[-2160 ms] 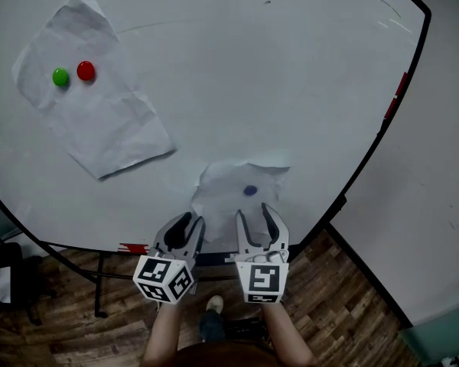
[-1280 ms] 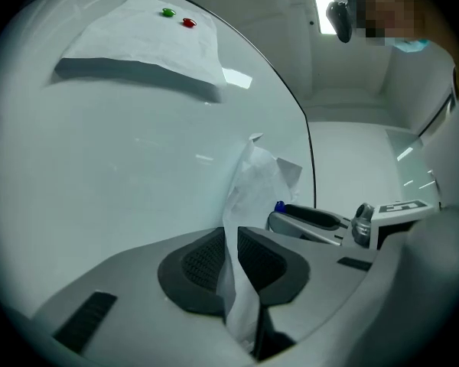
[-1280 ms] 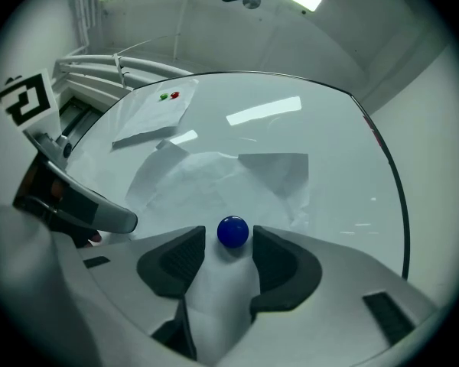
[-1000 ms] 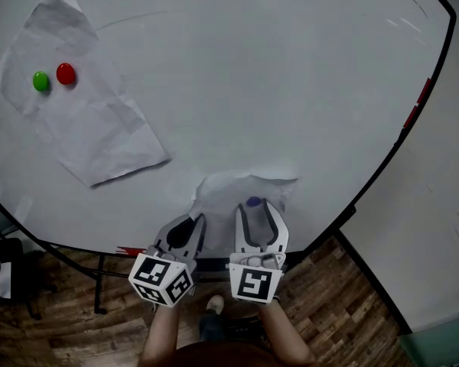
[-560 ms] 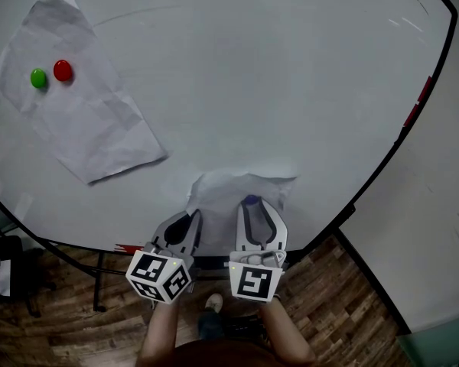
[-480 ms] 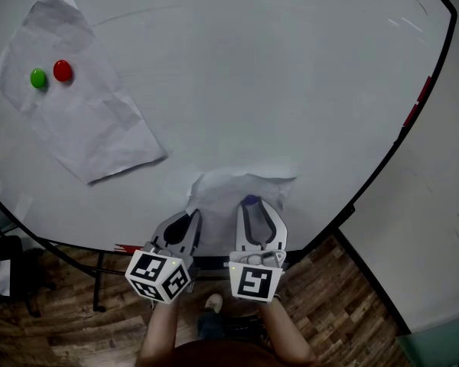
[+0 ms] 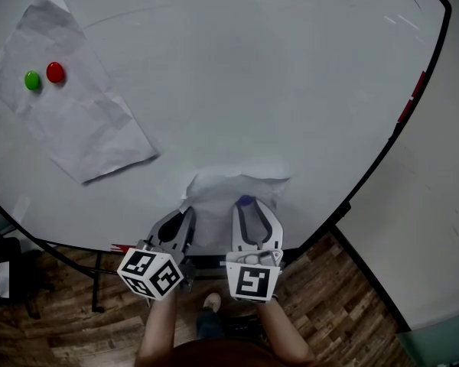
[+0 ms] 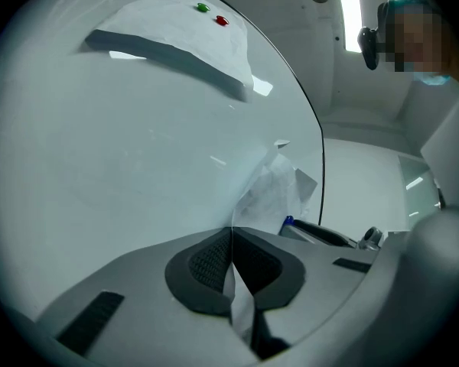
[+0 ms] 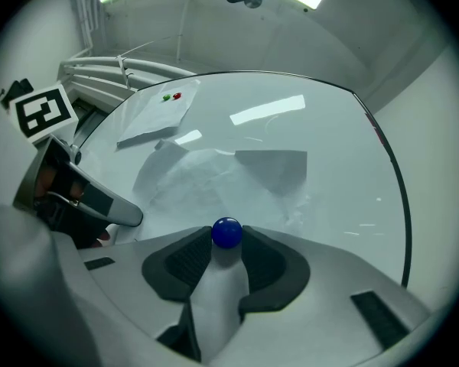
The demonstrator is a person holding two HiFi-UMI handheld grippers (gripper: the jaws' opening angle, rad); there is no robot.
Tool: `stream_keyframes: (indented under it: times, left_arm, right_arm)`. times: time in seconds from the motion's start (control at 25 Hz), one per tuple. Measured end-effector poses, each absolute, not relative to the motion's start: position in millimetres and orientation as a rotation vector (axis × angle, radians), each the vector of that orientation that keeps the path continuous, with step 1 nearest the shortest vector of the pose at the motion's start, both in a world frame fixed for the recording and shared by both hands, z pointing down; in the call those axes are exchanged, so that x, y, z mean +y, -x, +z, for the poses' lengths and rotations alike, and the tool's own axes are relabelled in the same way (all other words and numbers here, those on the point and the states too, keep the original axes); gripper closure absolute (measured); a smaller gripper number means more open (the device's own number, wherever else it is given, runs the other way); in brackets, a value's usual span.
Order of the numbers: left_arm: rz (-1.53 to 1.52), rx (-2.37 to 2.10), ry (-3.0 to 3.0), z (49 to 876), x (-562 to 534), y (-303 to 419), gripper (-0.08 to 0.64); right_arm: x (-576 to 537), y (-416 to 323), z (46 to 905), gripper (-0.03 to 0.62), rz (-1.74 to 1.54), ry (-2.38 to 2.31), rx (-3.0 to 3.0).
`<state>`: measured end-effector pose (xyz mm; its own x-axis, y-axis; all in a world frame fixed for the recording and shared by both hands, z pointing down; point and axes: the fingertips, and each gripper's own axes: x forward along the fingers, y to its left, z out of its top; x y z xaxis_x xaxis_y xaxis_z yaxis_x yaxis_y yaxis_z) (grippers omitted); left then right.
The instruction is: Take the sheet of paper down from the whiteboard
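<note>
A crumpled sheet of paper (image 7: 228, 187) hangs low on the whiteboard (image 7: 291, 90), pinned by a blue magnet (image 7: 245, 202). My right gripper (image 7: 245, 204) is shut on that blue magnet (image 9: 227, 232), with its pads pressed against both sides. In the right gripper view the sheet (image 9: 214, 178) spreads out behind the magnet. My left gripper (image 7: 185, 215) is just left of it, shut on the sheet's lower left edge. In the left gripper view the thin paper edge runs between the closed pads of the left gripper (image 8: 232, 239), and the sheet (image 8: 271, 193) bulges off the board.
A second creased sheet (image 7: 69, 109) hangs at the board's upper left under a green magnet (image 7: 32, 80) and a red magnet (image 7: 55, 72). The board's dark frame (image 7: 382, 151) curves down the right. Wooden floor (image 7: 329, 304) and a stand leg (image 7: 99, 281) lie below.
The right jaws have narrowed onto the blue magnet, which stood between wider jaws a second ago. The left gripper has rolled slightly while keeping its hold on the paper edge.
</note>
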<state>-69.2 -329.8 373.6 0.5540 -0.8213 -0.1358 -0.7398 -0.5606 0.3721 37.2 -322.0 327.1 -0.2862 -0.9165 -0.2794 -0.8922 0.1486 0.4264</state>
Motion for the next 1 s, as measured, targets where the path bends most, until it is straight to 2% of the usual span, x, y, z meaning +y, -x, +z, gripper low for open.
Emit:
stream_keyframes:
  times: [1.0]
  left_arm:
    - [-0.468, -1.301, -2.42, 380.5, -315.6, 99.1, 0.535]
  right_arm:
    - [-309.1, -38.5, 347.8, 0.456, -0.693, -1.83, -2.351]
